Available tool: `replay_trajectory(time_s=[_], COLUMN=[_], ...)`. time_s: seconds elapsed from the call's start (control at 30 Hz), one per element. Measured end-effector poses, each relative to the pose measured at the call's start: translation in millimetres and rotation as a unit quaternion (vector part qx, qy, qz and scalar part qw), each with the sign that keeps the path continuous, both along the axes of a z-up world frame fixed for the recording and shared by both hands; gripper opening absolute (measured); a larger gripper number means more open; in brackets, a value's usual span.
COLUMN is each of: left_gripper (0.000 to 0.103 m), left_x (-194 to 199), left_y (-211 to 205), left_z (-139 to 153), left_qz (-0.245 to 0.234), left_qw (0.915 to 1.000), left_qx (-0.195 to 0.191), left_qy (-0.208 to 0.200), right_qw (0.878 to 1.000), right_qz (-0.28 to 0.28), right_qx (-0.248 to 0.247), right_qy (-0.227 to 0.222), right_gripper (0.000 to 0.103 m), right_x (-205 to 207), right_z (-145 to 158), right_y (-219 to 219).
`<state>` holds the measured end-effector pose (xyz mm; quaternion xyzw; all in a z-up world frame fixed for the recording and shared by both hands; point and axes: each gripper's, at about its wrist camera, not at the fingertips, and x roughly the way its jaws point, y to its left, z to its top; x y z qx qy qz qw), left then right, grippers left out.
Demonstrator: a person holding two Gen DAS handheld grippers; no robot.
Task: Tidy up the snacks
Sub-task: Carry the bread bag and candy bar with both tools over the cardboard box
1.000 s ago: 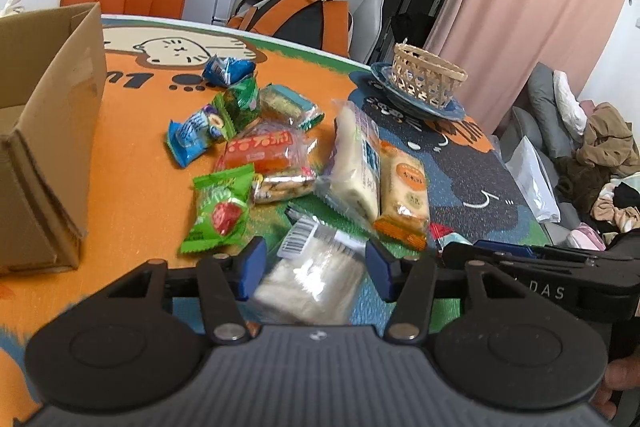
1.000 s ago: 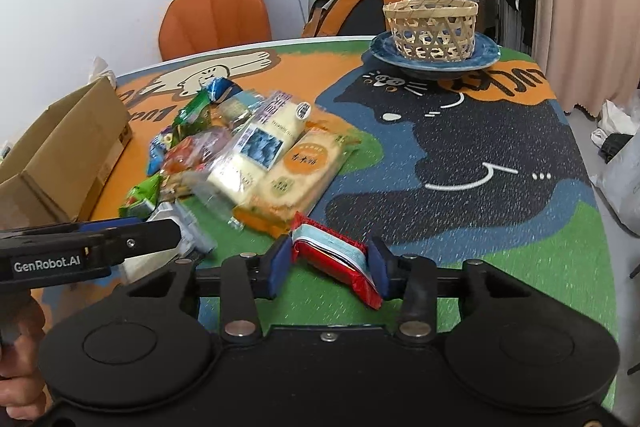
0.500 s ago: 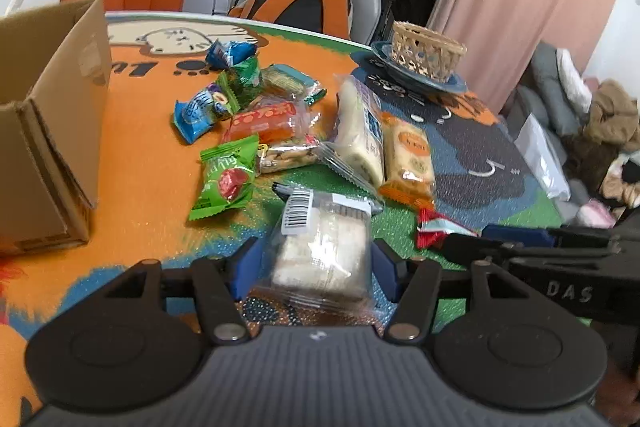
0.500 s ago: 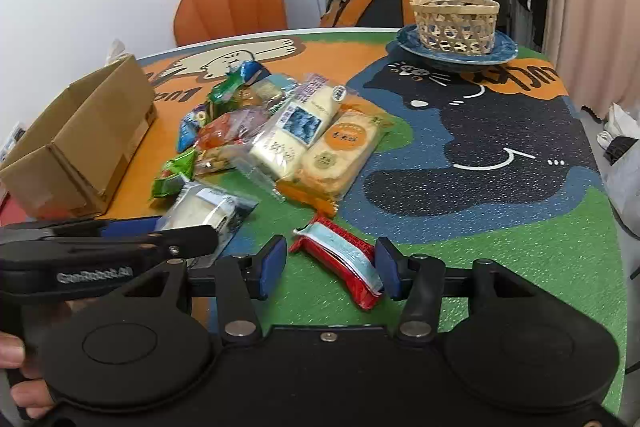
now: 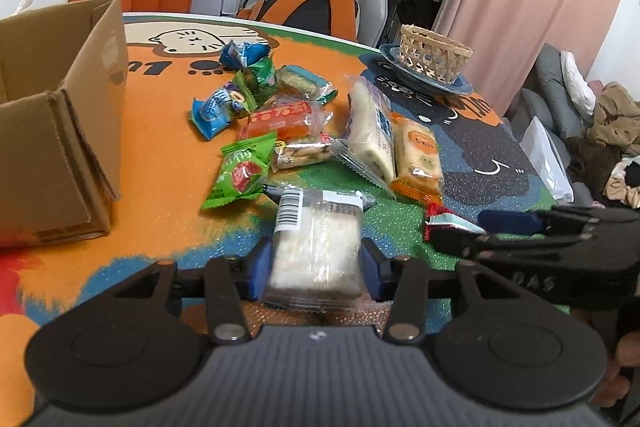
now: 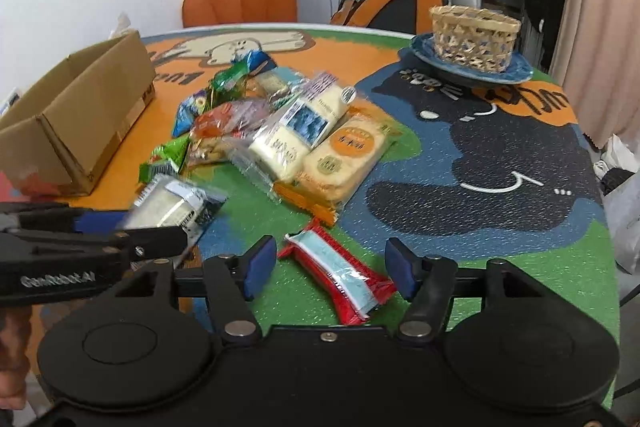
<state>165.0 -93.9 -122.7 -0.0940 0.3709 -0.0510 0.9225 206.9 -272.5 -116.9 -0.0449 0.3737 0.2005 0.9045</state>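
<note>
Gripping a clear pack of pale cake (image 5: 316, 239) between both blue pads of the left gripper (image 5: 316, 261), lifted a little off the table (image 5: 160, 179) and blurred in the right wrist view. Judged step: carrying this pack to the cardboard box (image 5: 60, 131), open and just to the left. Next move likely calls for a swing left, a rise over the box wall, then a release inside.

Hovering with jaws wide apart, the right gripper (image 6: 328, 267) straddling a red wrapper (image 6: 340, 273) flat on the green patch, pads near but not touching. Probably next: lowering and closing on it, square to its long sides, since it lies at a slant.

Left on the table: a green packet (image 5: 240, 179) near the box, a blue packet (image 5: 216, 109), an orange-red pack (image 5: 280, 119), a long white pack (image 5: 370, 127) and a cracker pack (image 5: 418, 151) side by side, overlapping. Farther off, a woven basket (image 5: 434, 53) on a blue plate (image 5: 456, 85), well apart. Green packet close under the likely path to the box; box flap a possible snag.
</note>
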Motion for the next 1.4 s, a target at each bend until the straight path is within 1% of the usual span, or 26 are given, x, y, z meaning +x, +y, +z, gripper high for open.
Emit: replay_trajectory(time_s=[0.03, 0.13, 0.17, 0.2, 0.3, 0.53, 0.83, 1.07, 1.4], left_gripper=[0.046, 0.045, 0.045, 0.045, 0.045, 0.045, 0.045, 0.045, 0.045], left_x=[-1, -4, -5, -6, -10, -22, -42, -55, -65], left_y=[2, 7, 9, 10, 15, 26, 41, 60, 90], left_z=[0, 0, 0, 0, 2, 16, 53, 85, 109], left_qz=[0.001, 0.003, 0.003, 0.003, 0.004, 0.01, 0.021, 0.041, 0.08], left_qw=[1.0, 0.9999, 0.9999, 0.9999, 0.9997, 0.9992, 0.9971, 0.9936, 0.9875], left_qx=[-0.002, -0.012, -0.016, -0.016, -0.022, -0.032, -0.036, -0.028, -0.027], left_qy=[0.0, -0.001, -0.001, -0.002, -0.005, -0.022, -0.064, -0.101, -0.134], right_qw=[1.0, 0.999, 0.999, 1.0, 1.0, 1.0, 0.998, 0.996, 0.991], right_qz=[0.006, 0.01, 0.012, 0.013, 0.018, 0.017, 0.03, 0.036, 0.065], right_qx=[-0.006, -0.029, -0.029, -0.025, -0.009, 0.008, 0.039, 0.065, 0.099], right_qy=[0.004, -0.008, -0.006, -0.002, 0.009, -0.001, -0.033, -0.048, -0.066], right_gripper=[0.059, 0.036, 0.022, 0.021, 0.021, 0.021, 0.021, 0.021, 0.021], right_x=[1, -4, -5, -6, -8, -20, -28, -30, -33], right_z=[-3, -3, -1, 0, 2, 14, 47, 67, 91], right_y=[3, 10, 11, 11, 12, 21, 37, 53, 86])
